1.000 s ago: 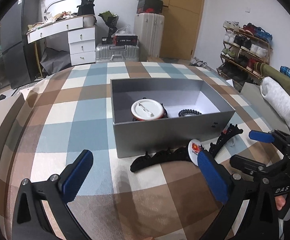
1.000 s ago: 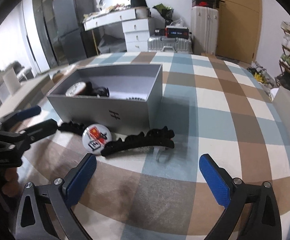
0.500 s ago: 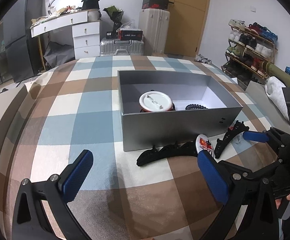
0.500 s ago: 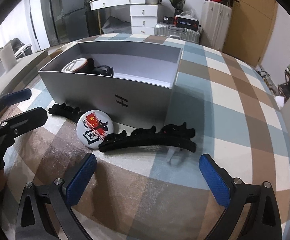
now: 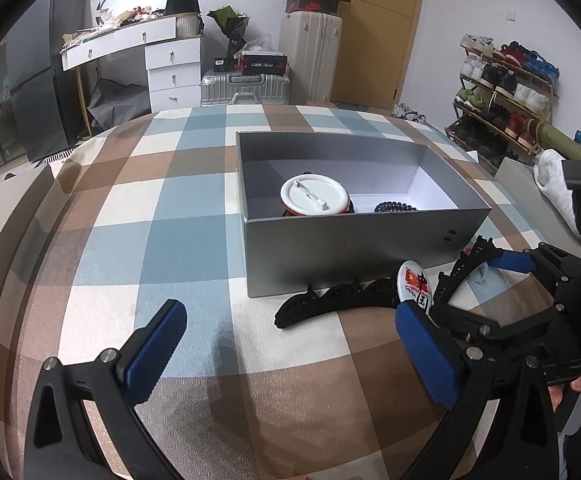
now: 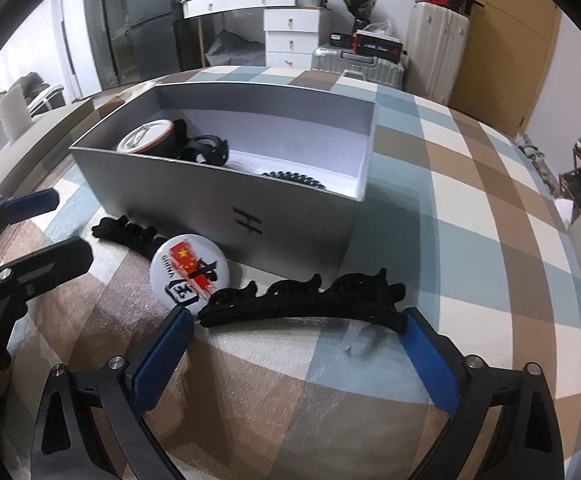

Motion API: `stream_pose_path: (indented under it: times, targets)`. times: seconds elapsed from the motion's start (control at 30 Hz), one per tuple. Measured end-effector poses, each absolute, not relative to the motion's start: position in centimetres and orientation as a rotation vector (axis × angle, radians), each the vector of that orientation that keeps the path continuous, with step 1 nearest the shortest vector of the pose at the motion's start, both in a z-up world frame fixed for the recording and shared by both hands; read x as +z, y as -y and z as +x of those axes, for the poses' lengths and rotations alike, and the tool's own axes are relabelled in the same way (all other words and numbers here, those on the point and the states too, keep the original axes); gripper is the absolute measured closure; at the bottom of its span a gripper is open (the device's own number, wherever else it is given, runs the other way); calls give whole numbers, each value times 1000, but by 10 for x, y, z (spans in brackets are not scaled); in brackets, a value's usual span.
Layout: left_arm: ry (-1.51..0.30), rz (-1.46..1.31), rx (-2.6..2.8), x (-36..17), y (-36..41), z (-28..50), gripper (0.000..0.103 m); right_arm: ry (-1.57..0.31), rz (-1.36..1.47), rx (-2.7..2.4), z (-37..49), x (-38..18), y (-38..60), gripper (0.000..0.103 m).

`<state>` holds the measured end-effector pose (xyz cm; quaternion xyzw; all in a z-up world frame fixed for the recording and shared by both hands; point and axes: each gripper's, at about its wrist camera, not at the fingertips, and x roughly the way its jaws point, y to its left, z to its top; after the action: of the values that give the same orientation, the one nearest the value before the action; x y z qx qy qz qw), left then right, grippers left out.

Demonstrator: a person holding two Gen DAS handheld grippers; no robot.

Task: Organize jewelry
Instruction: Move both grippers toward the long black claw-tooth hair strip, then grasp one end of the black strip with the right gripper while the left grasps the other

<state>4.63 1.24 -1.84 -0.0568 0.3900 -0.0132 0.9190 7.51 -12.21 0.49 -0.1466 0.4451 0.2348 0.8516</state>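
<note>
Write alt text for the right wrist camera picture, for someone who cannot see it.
An open hand-held gripper with blue pads reaches toward a long black hair clip lying on a checked cloth, beside a round white badge. Behind them stands an open grey box holding a few small items.

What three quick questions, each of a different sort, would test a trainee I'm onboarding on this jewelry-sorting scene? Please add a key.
1. True or false: the right gripper is open, its fingers flanking the black hair clip on the checked cloth.
2. Multiple choice: where does the round pin badge with the red flag lie? A) inside the grey box B) on the cloth in front of the box C) in the left gripper.
3. Fill in: a second badge lies inside the box with its white ____ side up.

Key: 1 true; 2 B; 3 back.
</note>
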Motion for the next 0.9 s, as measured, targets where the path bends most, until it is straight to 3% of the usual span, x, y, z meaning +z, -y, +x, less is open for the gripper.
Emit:
stream_pose_path:
  times: [0.13,0.27,0.3,0.43,0.5,0.73,0.83,0.9]
  targets:
    - [-806,-123,-22,-18,-14,46,1,-921,-306,489,74,9,124,22]
    - [-805,-123,-23,-18,-13,46,1,-915,-301,485,74,12,126,48]
    - [-806,-124,-23,-18,-14,46,1,-914,-303,480,74,12,127,49]
    - [-804,-123,-23,-18,-13,45,1,-917,-298,493,74,13,130,47]
    - [-806,-123,-23,-18,-14,45,1,-912,-292,490,74,14,132,40]
    - [-815,-125,-26,-18,-13,45,1,-905,-266,481,76,20,129,37]
    - [-819,-127,-23,-18,-13,45,1,-908,-271,484,78,18,129,26]
    - [-816,-124,-24,-18,-12,44,1,-895,-281,515,77,18,129,8]
